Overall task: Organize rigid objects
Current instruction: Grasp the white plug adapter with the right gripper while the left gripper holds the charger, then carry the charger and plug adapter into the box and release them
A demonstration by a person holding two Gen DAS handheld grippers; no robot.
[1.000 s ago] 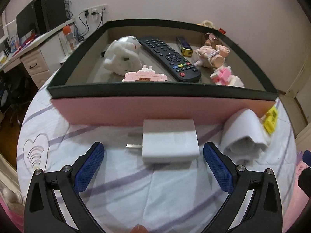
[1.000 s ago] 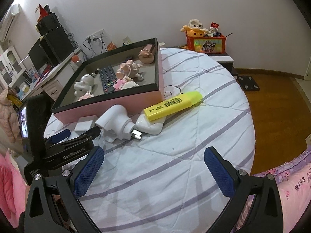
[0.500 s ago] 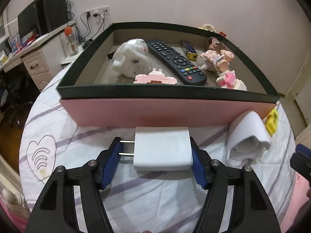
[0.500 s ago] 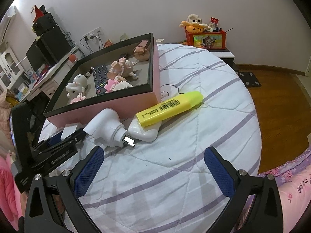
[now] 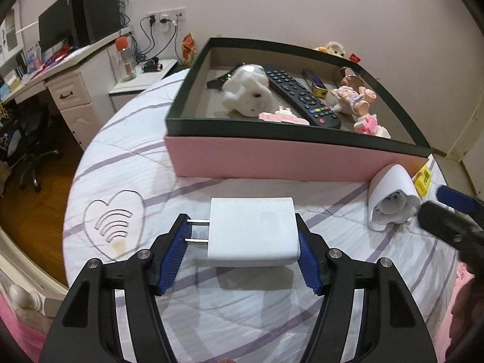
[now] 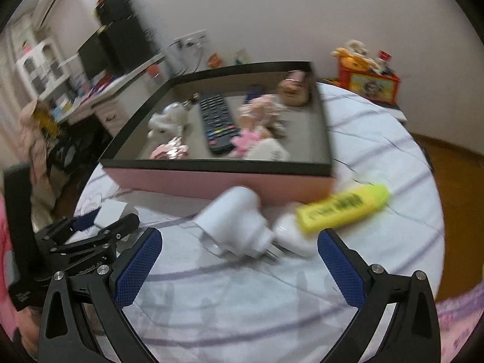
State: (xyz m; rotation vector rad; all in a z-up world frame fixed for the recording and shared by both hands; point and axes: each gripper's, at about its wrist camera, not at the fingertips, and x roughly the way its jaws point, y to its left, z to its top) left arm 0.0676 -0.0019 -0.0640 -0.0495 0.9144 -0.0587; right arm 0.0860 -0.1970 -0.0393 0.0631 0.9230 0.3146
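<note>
My left gripper (image 5: 242,242) is shut on a white square charger (image 5: 254,230), its two prongs pointing left, held just above the striped bedspread in front of the pink box (image 5: 272,163). Inside the box lie a black remote (image 5: 302,96), a white toy (image 5: 248,90) and small pink figures. My right gripper (image 6: 240,266) is open with nothing between its pads. Just ahead of it lies a white round plug adapter (image 6: 236,227), touching a white oval piece (image 6: 290,239) under a yellow highlighter (image 6: 341,211). The right wrist view is blurred.
The round bed drops off to a wood floor (image 6: 453,163) on the right. A desk with a monitor (image 5: 60,30) stands to the left. An orange toy box (image 6: 369,81) sits on a stand behind the bed. The right gripper (image 5: 450,208) shows at the left view's right edge.
The left jaws closed on the white charger and drew it back from the box, slightly off the bedspread. The right gripper rolled and moved in toward the white adapter.
</note>
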